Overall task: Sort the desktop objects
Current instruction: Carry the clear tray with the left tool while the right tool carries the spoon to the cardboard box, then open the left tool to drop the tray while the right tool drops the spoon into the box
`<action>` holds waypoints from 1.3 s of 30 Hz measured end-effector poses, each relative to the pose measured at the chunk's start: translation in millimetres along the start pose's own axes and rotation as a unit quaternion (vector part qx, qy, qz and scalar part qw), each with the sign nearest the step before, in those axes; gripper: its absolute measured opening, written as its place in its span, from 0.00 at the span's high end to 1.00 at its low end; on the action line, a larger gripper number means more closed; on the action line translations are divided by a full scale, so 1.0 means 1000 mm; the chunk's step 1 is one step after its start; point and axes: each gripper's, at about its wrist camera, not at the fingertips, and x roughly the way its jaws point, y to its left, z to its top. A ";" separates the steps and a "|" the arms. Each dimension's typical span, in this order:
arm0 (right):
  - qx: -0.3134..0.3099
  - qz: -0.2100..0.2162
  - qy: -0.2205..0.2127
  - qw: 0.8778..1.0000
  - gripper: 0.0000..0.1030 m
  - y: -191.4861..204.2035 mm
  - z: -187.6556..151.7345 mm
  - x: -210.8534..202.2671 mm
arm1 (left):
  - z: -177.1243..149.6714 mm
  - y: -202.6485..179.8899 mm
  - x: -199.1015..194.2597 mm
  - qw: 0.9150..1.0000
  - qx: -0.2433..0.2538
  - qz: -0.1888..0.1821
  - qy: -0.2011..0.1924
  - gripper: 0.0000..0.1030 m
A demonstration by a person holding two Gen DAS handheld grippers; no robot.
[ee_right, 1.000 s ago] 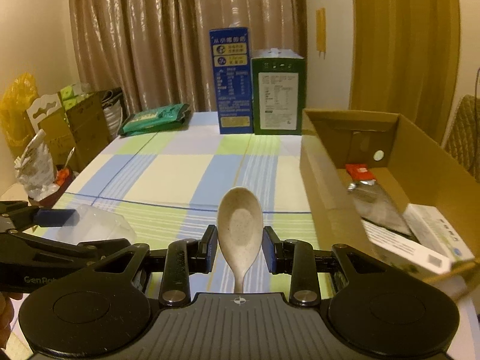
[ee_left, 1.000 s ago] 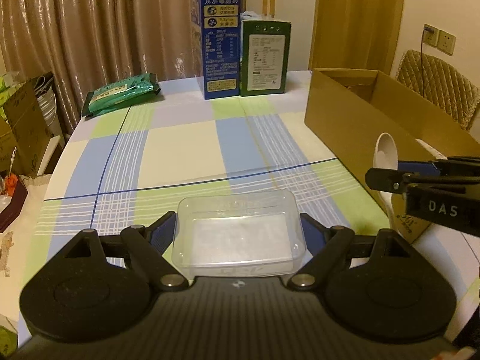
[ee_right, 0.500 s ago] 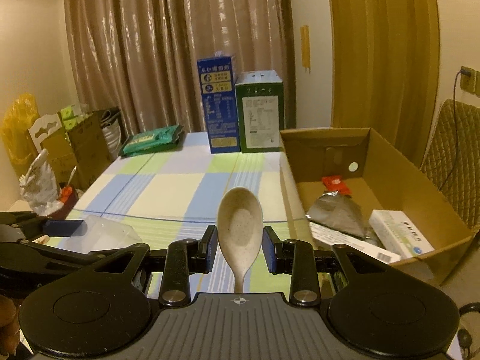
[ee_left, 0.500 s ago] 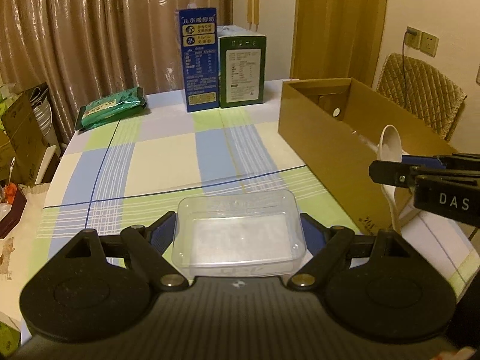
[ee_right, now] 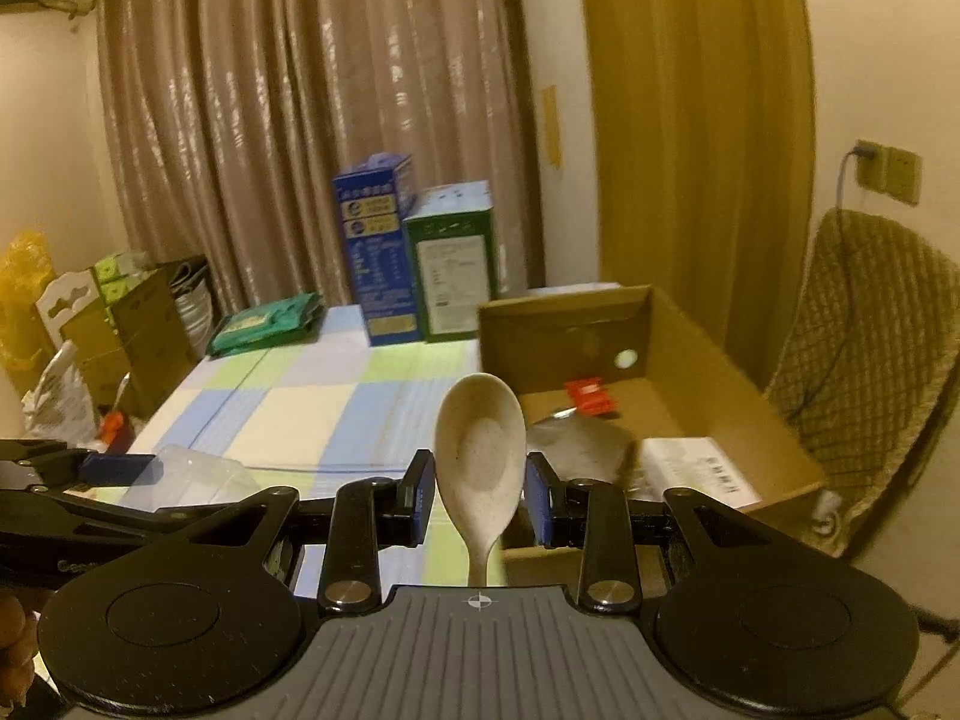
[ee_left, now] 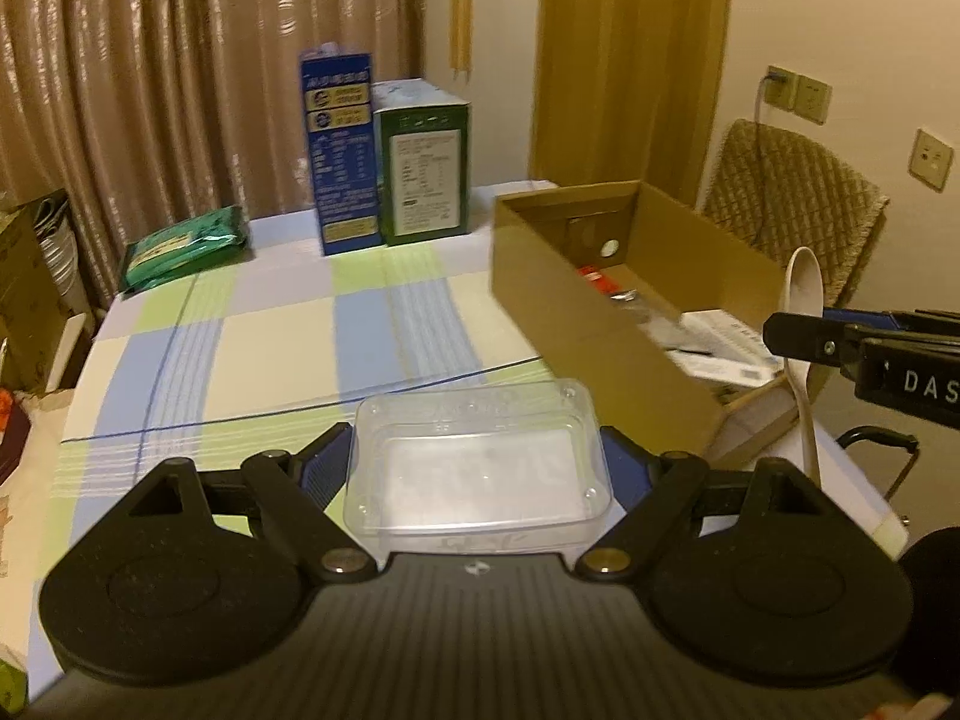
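Currently left tongs (ee_left: 480,468) clamp clear tray (ee_left: 477,462), right tongs (ee_right: 480,495) clamp spoon (ee_right: 480,450); carry level, release inside the cardboard box (ee_right: 720,384) ahead-right.

Clear plastic tray (ee_left: 480,468), empty, open side up, sits betw. left gripper (ee_left: 477,468) fingers. Beige spoon (ee_right: 480,450), bowl pointing up, is clamped in right gripper (ee_right: 480,495).

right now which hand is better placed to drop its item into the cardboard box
Right, probably. The right gripper, shut on the spoon, already sits at the cardboard box's near end. The left gripper, holding the clear plastic container, is over the tablecloth beside it.
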 end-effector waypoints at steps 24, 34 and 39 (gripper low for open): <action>-0.016 -0.039 -0.017 0.999 0.72 -0.101 0.078 0.021 | 0.086 -0.106 0.056 0.995 0.041 -0.086 -0.014 0.20; -0.019 -0.036 0.002 0.999 0.72 -0.116 0.086 0.058 | 0.098 -0.115 0.094 0.995 0.037 -0.097 0.003 0.20; -0.020 -0.034 0.011 0.999 0.72 -0.120 0.088 0.076 | 0.101 -0.112 0.111 0.994 0.028 -0.105 0.008 0.20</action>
